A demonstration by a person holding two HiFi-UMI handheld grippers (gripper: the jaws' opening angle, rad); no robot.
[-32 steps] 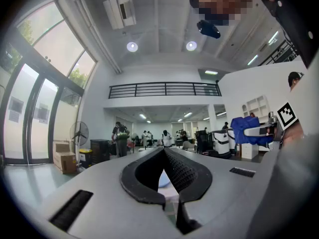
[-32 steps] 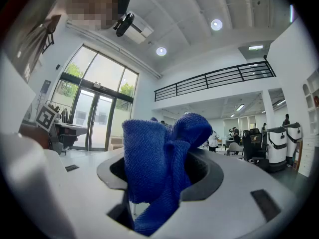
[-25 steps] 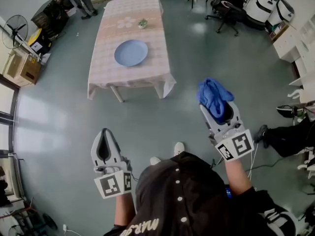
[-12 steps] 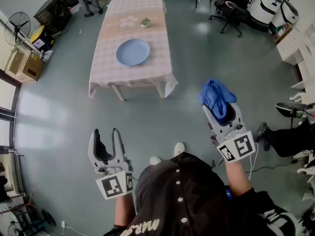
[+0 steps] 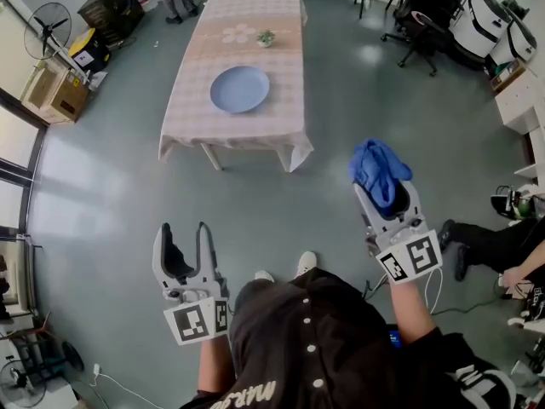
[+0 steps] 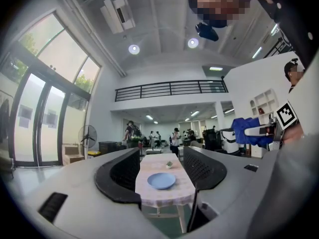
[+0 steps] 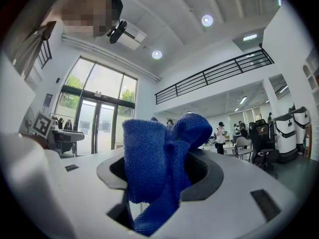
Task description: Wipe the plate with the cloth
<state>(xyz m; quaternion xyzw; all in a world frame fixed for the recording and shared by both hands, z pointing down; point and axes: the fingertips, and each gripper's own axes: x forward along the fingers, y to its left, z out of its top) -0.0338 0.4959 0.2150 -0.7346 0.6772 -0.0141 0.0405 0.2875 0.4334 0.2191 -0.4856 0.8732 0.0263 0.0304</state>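
Now R claw (image 5: 385, 198) is clamped on the blue cloth (image 5: 373, 164), bunched up betw. its jaws. L claw (image 5: 183, 233) has just been opening, jaws wide apart, nothing betw. them. Both held over the grey floor (image 5: 111, 203), well short of the table (image 5: 204, 124); blue plate (image 5: 239, 89) sits on it, w/ a small plant (image 5: 266, 37) beyond.

Jaws of left gripper (image 6: 160, 156) just opened wide, nothing between; blue plate (image 6: 161, 180) on table (image 6: 172, 196) ahead.
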